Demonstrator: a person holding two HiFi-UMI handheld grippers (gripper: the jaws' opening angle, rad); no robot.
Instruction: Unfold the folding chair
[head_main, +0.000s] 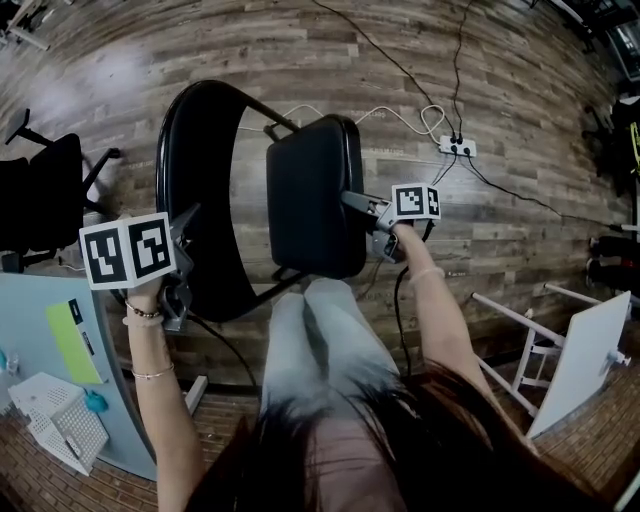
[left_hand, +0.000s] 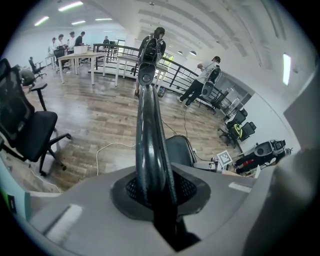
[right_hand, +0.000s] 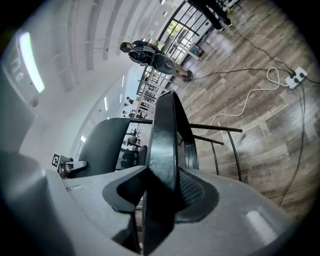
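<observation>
In front of the person's knees (head_main: 320, 335), on the wood-plank floor (head_main: 520, 90), stands the folding chair (head_main: 310, 200), black all over. Its seat (head_main: 312, 190) is a padded, rounded rectangle with a dull sheen. The seat's long axis runs straight away from the person, with the near end over the legs. To the left of the seat, the frame hoop (head_main: 195, 190) of glossy bent tube rises as a tall arch, also stretched away from the person. A gap of floor shows between the hoop and the seat, and thin tubes cross this gap at the far and near ends.

The left gripper (head_main: 188, 222) is clamped on the hoop. In the left gripper view the shiny tube (left_hand: 150, 140) runs up from between the closed jaws of the left gripper (left_hand: 159, 187). The right gripper (head_main: 352, 200) is clamped on the seat's right edge. In the right gripper view that edge (right_hand: 165, 140) stands as a thick, dark slab pinched between the pads of the right gripper (right_hand: 162, 187).

At the lower left, a white perforated basket (head_main: 50, 415) lies on a blue-grey tabletop (head_main: 110, 400). What is inside the basket cannot be made out. A yellow-green sheet (head_main: 75, 340) lies on the same tabletop. A black office chair (head_main: 45, 195) stands at the far left. Beyond the folding chair, a white cable (head_main: 400, 115) loops to a power strip (head_main: 457, 146). A white panel on a white frame (head_main: 585, 350) leans at the right.
</observation>
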